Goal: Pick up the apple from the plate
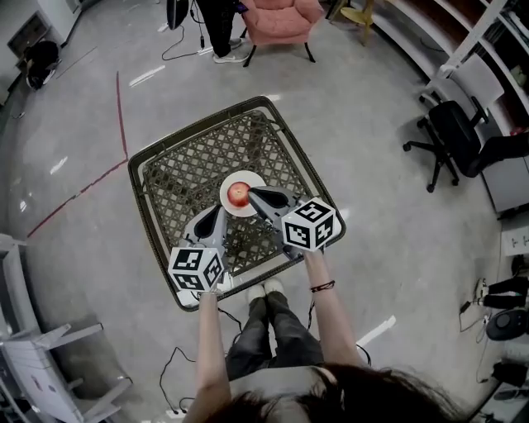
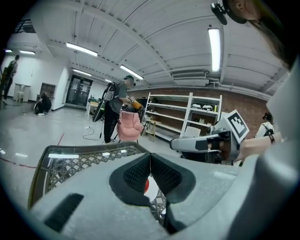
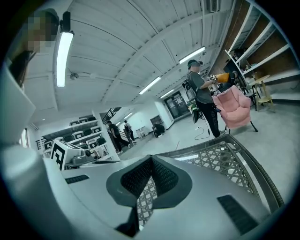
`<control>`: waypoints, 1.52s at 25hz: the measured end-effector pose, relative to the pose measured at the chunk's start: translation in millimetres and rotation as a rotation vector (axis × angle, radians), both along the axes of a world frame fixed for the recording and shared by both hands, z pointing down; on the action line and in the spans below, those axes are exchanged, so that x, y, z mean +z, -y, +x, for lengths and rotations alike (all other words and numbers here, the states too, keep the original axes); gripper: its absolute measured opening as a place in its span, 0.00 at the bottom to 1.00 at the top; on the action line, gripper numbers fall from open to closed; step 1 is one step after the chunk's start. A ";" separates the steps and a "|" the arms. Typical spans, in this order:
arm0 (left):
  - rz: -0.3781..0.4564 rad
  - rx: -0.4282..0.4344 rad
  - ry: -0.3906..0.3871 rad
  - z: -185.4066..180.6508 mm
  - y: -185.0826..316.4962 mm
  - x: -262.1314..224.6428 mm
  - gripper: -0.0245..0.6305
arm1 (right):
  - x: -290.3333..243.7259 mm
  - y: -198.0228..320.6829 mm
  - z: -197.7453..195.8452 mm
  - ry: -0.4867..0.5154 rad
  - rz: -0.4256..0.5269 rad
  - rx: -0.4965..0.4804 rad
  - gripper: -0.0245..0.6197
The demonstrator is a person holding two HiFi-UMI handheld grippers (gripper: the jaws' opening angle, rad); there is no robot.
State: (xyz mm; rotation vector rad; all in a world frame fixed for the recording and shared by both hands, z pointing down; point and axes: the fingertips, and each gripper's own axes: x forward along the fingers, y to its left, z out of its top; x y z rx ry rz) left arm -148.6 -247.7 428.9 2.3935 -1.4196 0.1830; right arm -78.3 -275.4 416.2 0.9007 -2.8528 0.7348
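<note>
A red apple (image 1: 238,194) lies on a small white plate (image 1: 252,179) in the middle of a lattice-topped table (image 1: 178,178). In the head view my left gripper (image 1: 221,208) is shut and empty, its tips just short of the plate's near left rim. My right gripper (image 1: 251,192) is also shut with nothing in it, its tips right beside the apple's right side, over the plate. The left gripper view shows its closed jaws (image 2: 150,154) with a sliver of the apple (image 2: 146,185) behind them. In the right gripper view the closed jaws (image 3: 151,159) show only table lattice below.
A pink armchair (image 1: 281,21) and a standing person (image 1: 219,29) are beyond the table. A black office chair (image 1: 450,136) stands to the right, white folding chairs (image 1: 50,363) at lower left. Cables and a red tape line (image 1: 120,107) cross the floor. Shelving (image 2: 183,115) lines the wall.
</note>
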 end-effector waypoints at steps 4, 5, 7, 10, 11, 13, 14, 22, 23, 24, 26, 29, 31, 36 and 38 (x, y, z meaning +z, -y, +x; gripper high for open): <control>-0.010 0.023 0.016 1.9 9.7 14.3 0.06 | 15.8 4.5 1.7 -0.005 -0.010 -0.001 0.05; -0.012 0.026 0.020 1.9 12.2 18.1 0.06 | 19.9 6.6 2.0 -0.005 -0.013 -0.001 0.05; -0.015 0.030 0.027 1.2 17.2 26.5 0.06 | 28.8 11.0 2.7 -0.009 -0.018 -0.003 0.05; -0.025 0.032 0.036 -0.7 23.0 40.8 0.06 | 42.7 15.0 3.7 -0.020 -0.026 -0.010 0.05; -0.030 0.035 0.041 -1.4 24.7 46.2 0.06 | 47.3 16.3 4.4 -0.021 -0.031 -0.009 0.05; -0.042 0.044 0.052 -2.2 28.4 57.3 0.06 | 57.4 19.9 6.6 -0.020 -0.040 -0.004 0.05; -0.047 0.050 0.057 -2.1 30.2 62.9 0.06 | 63.5 22.1 7.9 -0.022 -0.046 -0.001 0.05; -0.086 0.093 0.081 3.3 39.2 100.1 0.06 | 100.1 35.1 13.9 -0.034 -0.077 0.023 0.05; -0.088 0.100 0.083 4.3 39.7 103.3 0.06 | 102.4 36.4 14.0 -0.038 -0.076 0.023 0.05; -0.090 0.106 0.085 5.2 40.2 106.2 0.06 | 104.1 37.7 13.9 -0.040 -0.073 0.023 0.05; -0.095 0.117 0.091 6.0 40.6 111.6 0.06 | 107.1 39.7 13.6 -0.043 -0.069 0.022 0.05; -0.100 0.124 0.100 4.8 41.6 118.0 0.06 | 112.2 42.8 14.1 -0.050 -0.067 0.022 0.05; -0.104 0.129 0.102 4.5 42.5 121.9 0.06 | 115.8 45.1 16.1 -0.051 -0.071 0.031 0.05; -0.099 0.141 0.115 5.3 45.5 131.6 0.08 | 124.9 49.6 22.8 -0.043 -0.076 0.065 0.05; -0.099 0.147 0.117 6.0 47.1 134.4 0.13 | 129.2 50.7 25.0 -0.046 -0.077 0.069 0.05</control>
